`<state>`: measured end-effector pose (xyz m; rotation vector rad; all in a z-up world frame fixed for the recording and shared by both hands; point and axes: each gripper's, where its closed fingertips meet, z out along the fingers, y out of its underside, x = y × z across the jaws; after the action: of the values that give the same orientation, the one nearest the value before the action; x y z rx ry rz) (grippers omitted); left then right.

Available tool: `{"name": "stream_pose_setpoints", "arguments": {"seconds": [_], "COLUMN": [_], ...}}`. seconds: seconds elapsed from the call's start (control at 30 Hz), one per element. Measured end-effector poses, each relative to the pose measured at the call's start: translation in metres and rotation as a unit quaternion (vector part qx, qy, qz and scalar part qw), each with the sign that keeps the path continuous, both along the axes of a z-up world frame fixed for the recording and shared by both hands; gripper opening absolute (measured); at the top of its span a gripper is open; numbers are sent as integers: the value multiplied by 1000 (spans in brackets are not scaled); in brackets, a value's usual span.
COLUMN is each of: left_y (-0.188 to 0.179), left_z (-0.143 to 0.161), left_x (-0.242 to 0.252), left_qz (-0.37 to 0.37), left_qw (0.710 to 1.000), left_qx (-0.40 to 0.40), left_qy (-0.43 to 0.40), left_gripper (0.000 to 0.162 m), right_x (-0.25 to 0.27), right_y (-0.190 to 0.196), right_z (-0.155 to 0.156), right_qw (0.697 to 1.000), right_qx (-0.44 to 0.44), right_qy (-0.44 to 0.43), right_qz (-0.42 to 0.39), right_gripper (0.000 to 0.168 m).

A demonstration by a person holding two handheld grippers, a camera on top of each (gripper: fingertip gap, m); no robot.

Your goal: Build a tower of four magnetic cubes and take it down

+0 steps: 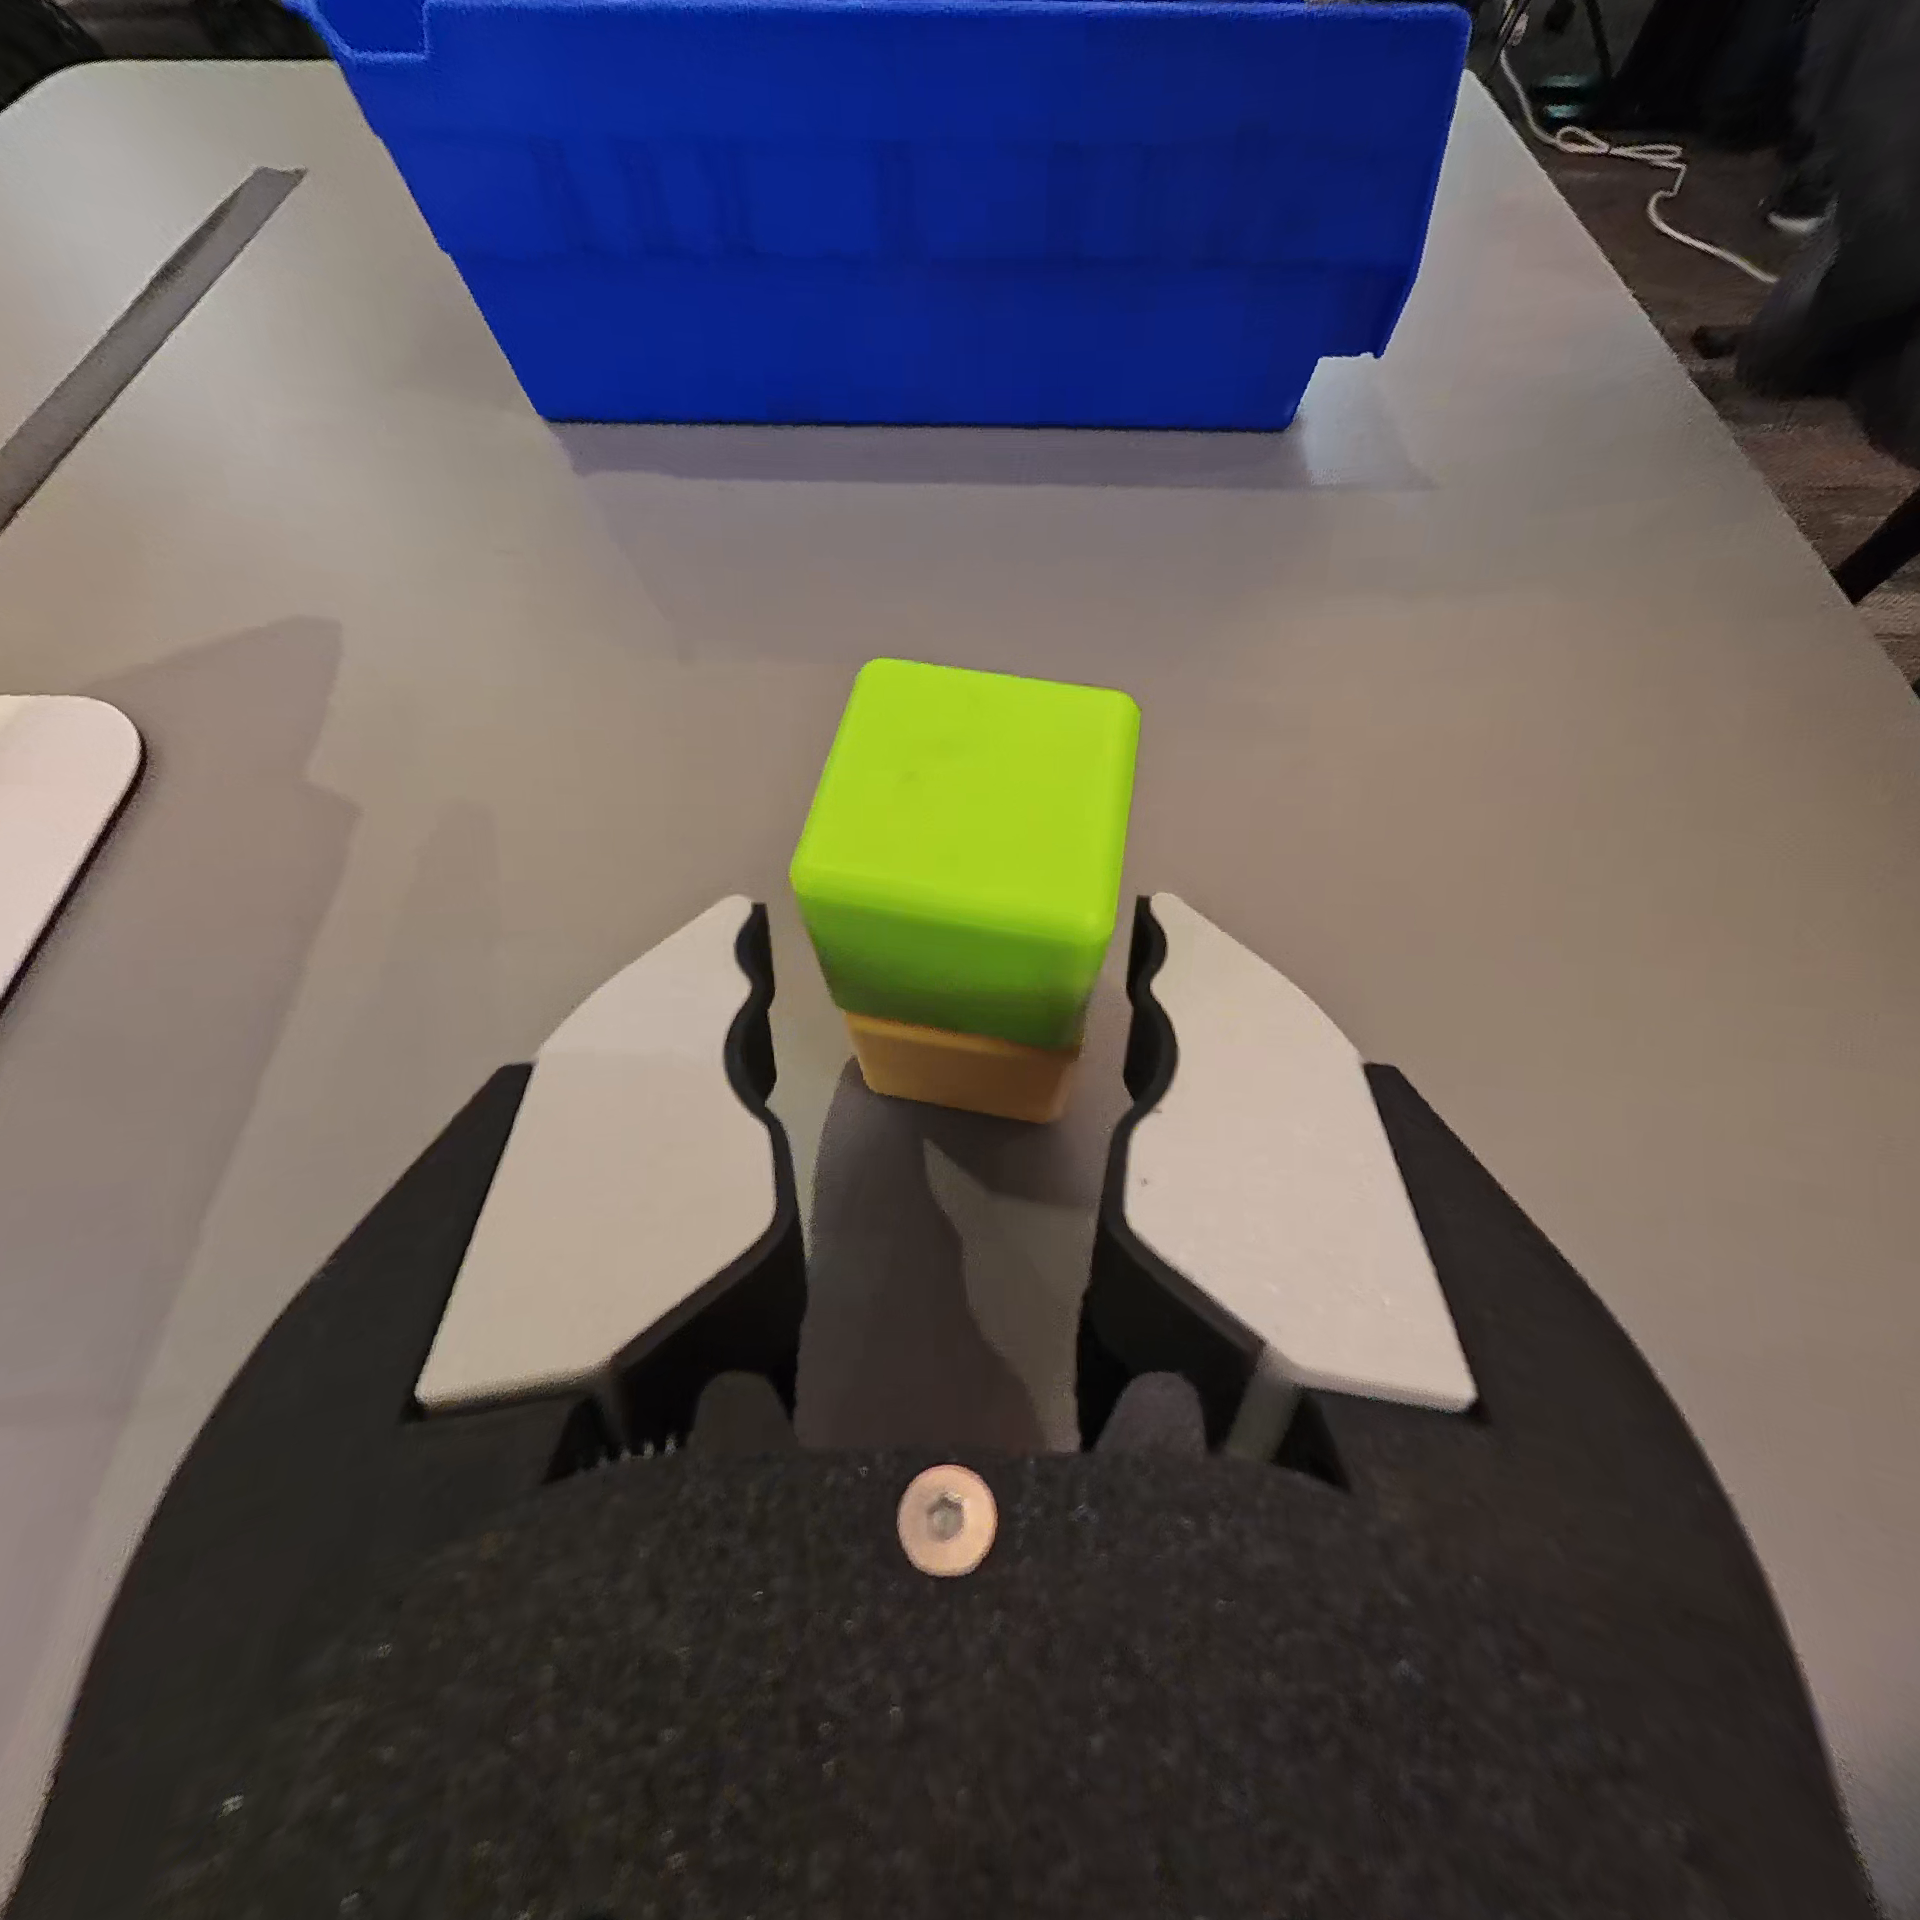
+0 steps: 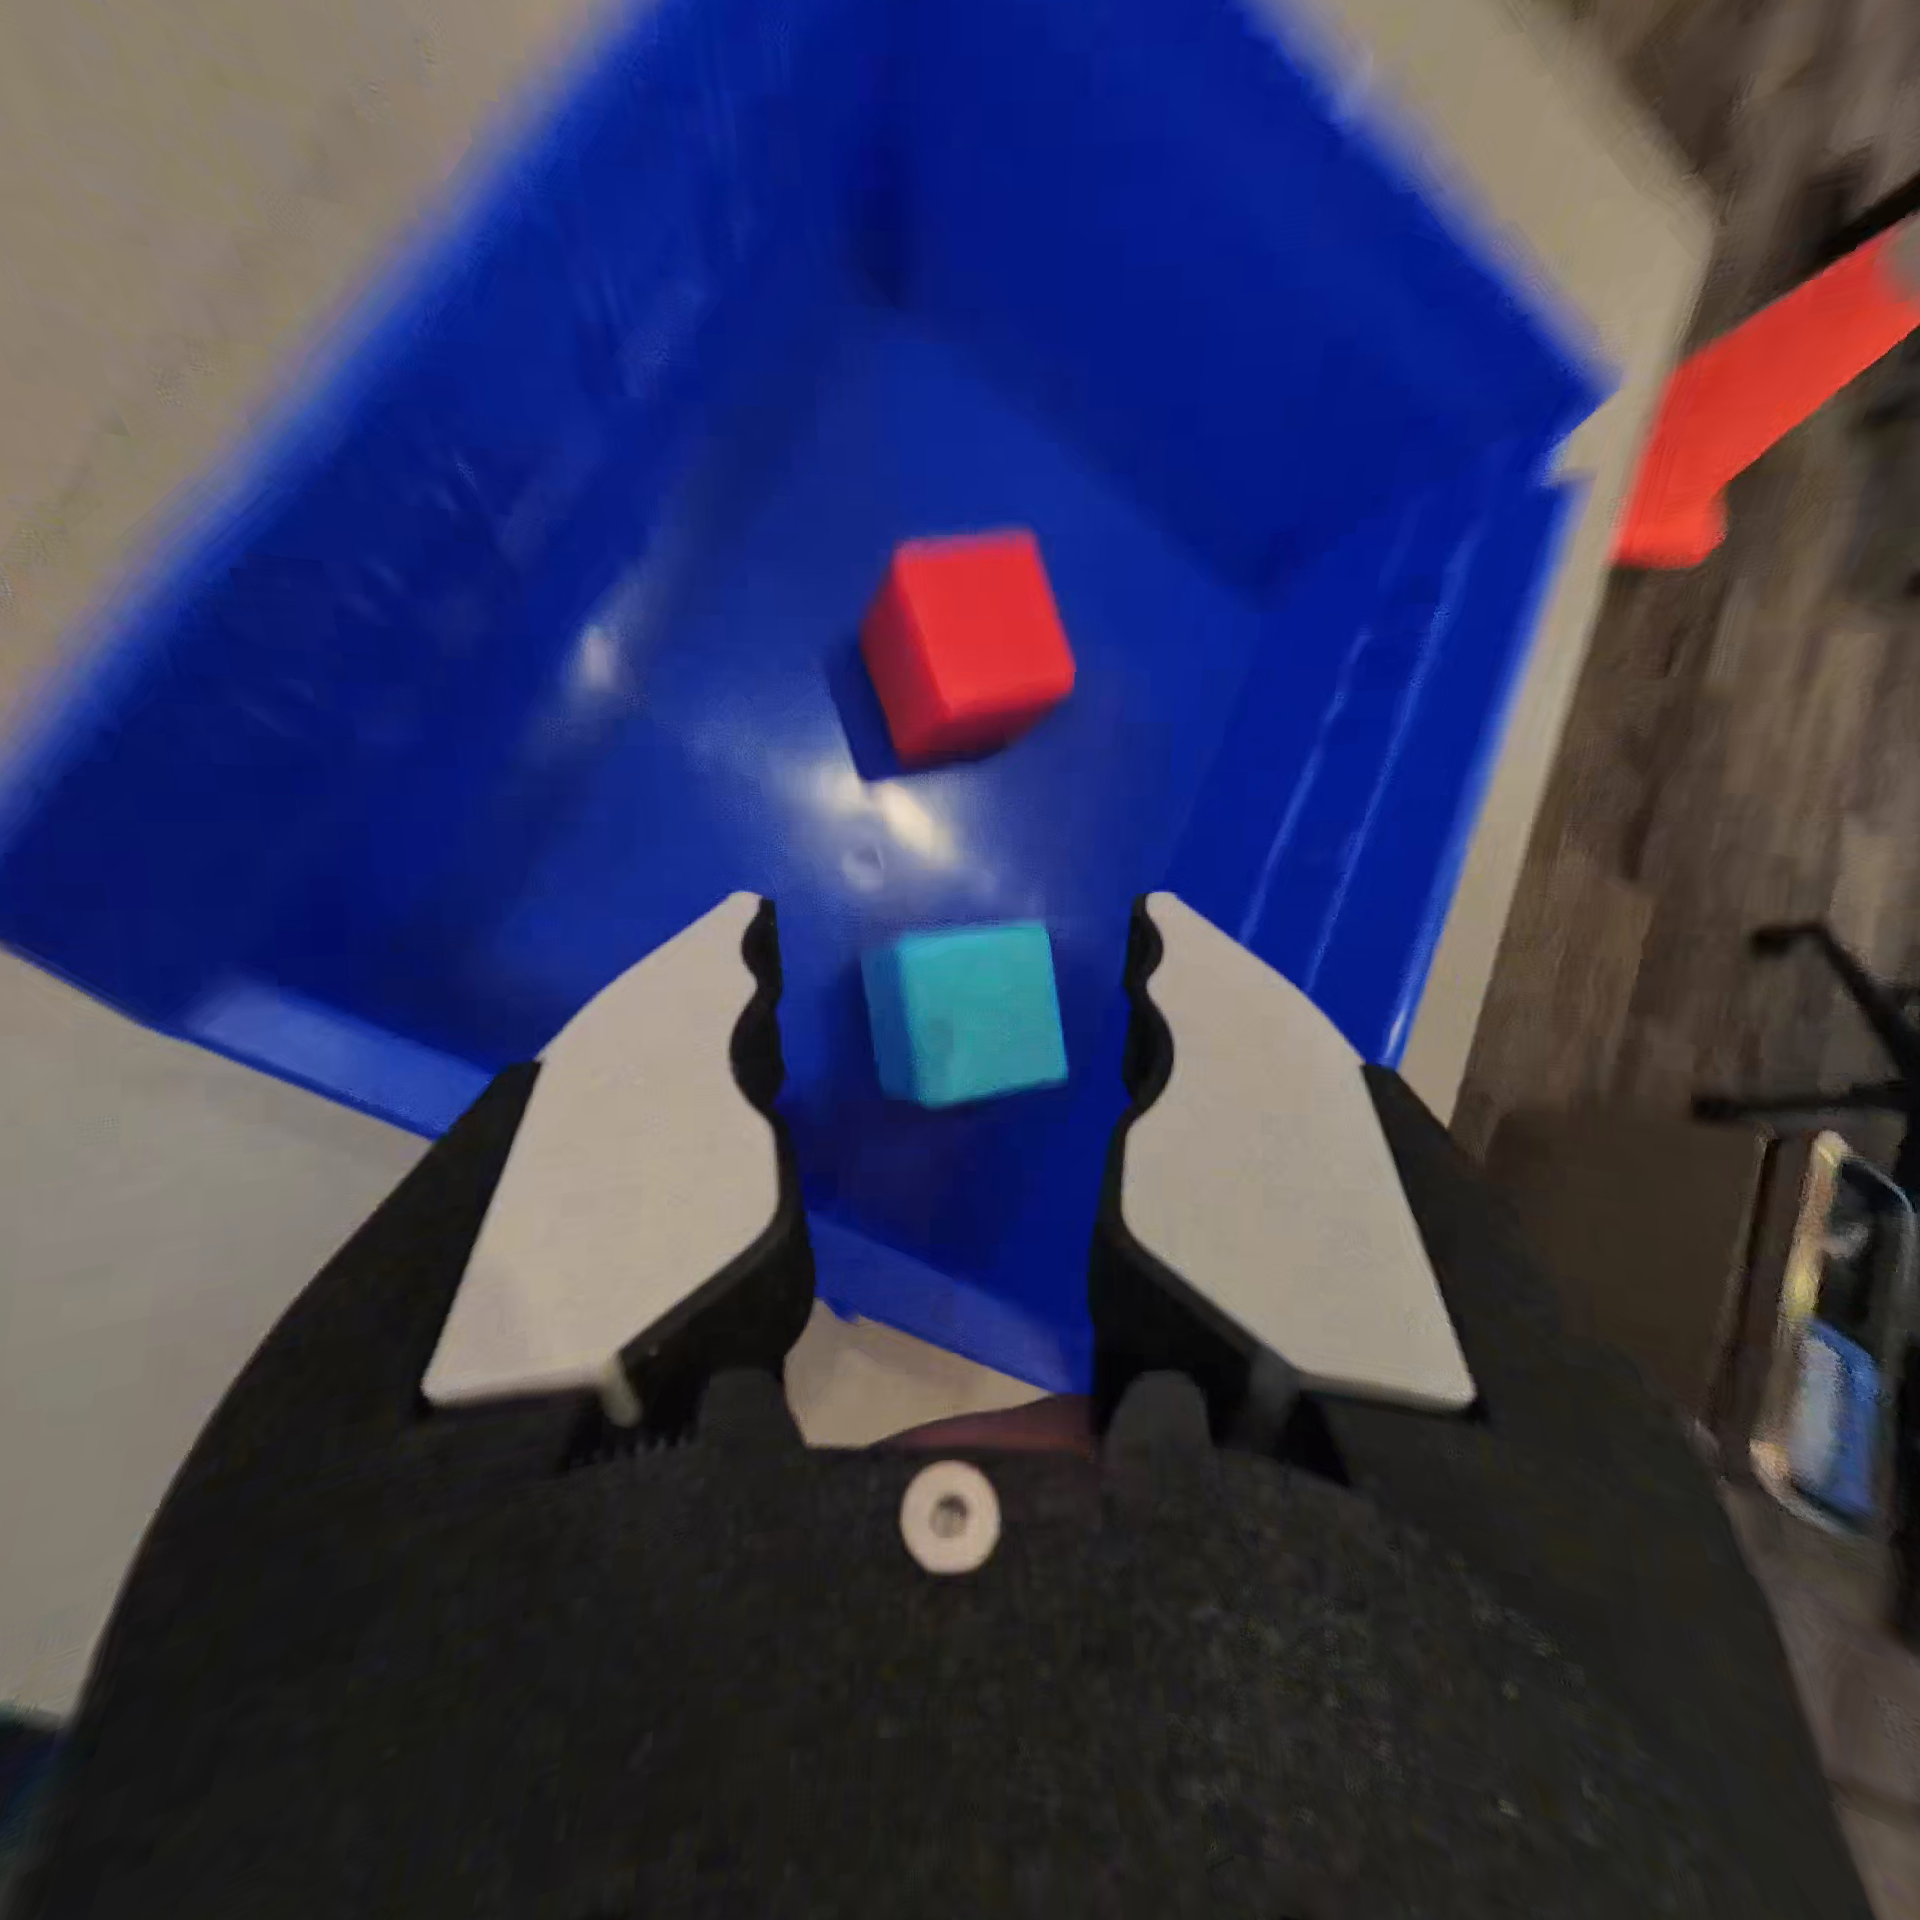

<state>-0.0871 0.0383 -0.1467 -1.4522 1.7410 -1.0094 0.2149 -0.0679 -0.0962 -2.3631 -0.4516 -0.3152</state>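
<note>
Green cube [image 1: 961, 831] sits on top of a tan cube [image 1: 961, 1081] on the grey table [image 1: 1351, 675], a two-block stack standing upright just in front of the left gripper [image 1: 951, 935]. Its fingers [image 1: 665, 1039] are spread, one on each side of the stack, with a visible gap between each inner pad and the cube faces; nothing is pinched. The tips reach about level with the green cube's lower half. Beyond the stack, farther across the table, stands the blue bin [image 1: 935, 260], its long wall facing the camera. A white flat item [image 1: 52, 810] with a rounded corner lies at the left edge of the table, and a dark strip [image 1: 135, 332] runs along the far left.

From the right wrist view, blurred by motion, the right gripper [image 2: 951, 935] hovers above the open bin [image 2: 312, 675], looking down into it. Its fingers [image 2: 1247, 1091] are also spread and hold nothing. Two cubes lie on the bin floor, apart from each other: a cyan cube [image 2: 966, 1013] seen between the fingertips, and a red cube [image 2: 966, 644] farther in. An orange-red object [image 2: 1745, 416] shows outside the bin at the far right, too blurred to identify.
</note>
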Motion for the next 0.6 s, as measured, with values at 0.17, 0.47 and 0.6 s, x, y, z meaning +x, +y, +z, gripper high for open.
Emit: {"name": "stream_pose_setpoints", "arguments": {"seconds": [0.17, 0.47, 0.6], "left_y": [4, -6, -1], "left_z": [-3, -24, -30], "left_x": [-20, -20, -6], "left_qz": [20, 1, 13], "left_qw": [997, 995, 995], "left_qx": [-58, -48, -12], "left_qy": [35, 87, 99], "left_gripper": [81, 74, 70], "right_x": [-118, -248, -252], "right_y": [-33, -81, -81], "right_z": [46, 20, 14], "right_qw": [929, 812, 796], "right_qx": [261, 230, 210], "right_qy": [245, 479, 512], "right_qz": [93, 241, 245], "right_gripper": [54, 59, 58]}}
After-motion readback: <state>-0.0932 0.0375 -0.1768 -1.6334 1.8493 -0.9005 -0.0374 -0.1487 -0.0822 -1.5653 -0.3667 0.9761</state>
